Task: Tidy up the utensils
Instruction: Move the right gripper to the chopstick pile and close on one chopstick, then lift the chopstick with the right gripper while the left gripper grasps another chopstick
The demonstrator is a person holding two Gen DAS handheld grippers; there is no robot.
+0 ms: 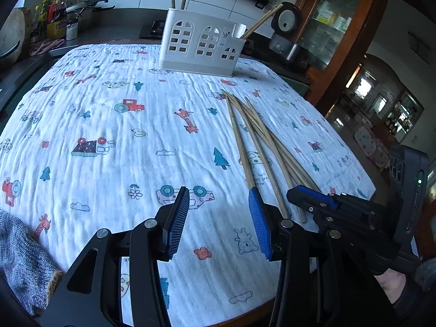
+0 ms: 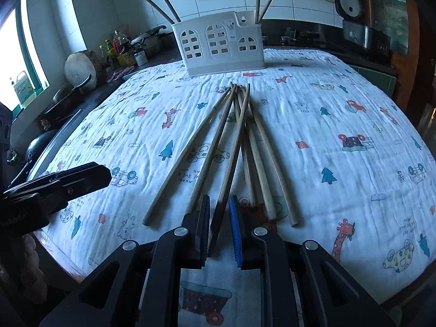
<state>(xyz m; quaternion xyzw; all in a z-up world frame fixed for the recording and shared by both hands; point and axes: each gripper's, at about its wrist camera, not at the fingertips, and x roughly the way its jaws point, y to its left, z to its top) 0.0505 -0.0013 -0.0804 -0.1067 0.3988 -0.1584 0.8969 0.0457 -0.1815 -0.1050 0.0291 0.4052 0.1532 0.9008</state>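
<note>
The right gripper (image 2: 219,215) is clamping its pads on the near end of one dark-looking chopstick (image 2: 231,160), which is running up from the jaws toward the pile. The left gripper (image 1: 219,204) is hanging above the cloth with its jaws standing apart and nothing lying between them; its right pad is sitting just beside the near ends of the loose sticks.

The loose chopsticks (image 2: 253,147) are lying fanned on the cloth, their far tips bunching together near the holder and their near ends spreading toward the grippers. Besides the gripped one, about six seem to be lying there, though they are overlapping too much for a sure count.

The white utensil holder (image 2: 222,49) is standing upright at the far side of the table, with arched window cut-outs in its front. Four chopsticks are standing in it: two leaning out at its left end and two at its right.

Everything is resting on a white crinkled tablecloth (image 2: 340,103) printed with trees, giraffes and small cars. Behind the table a dark counter is carrying bottles (image 2: 120,49) and a pot, white tiles are covering the wall, a rice cooker (image 2: 351,8) is sitting at the right, and a wooden glass-fronted cabinet (image 1: 335,19) is standing beyond it.
</note>
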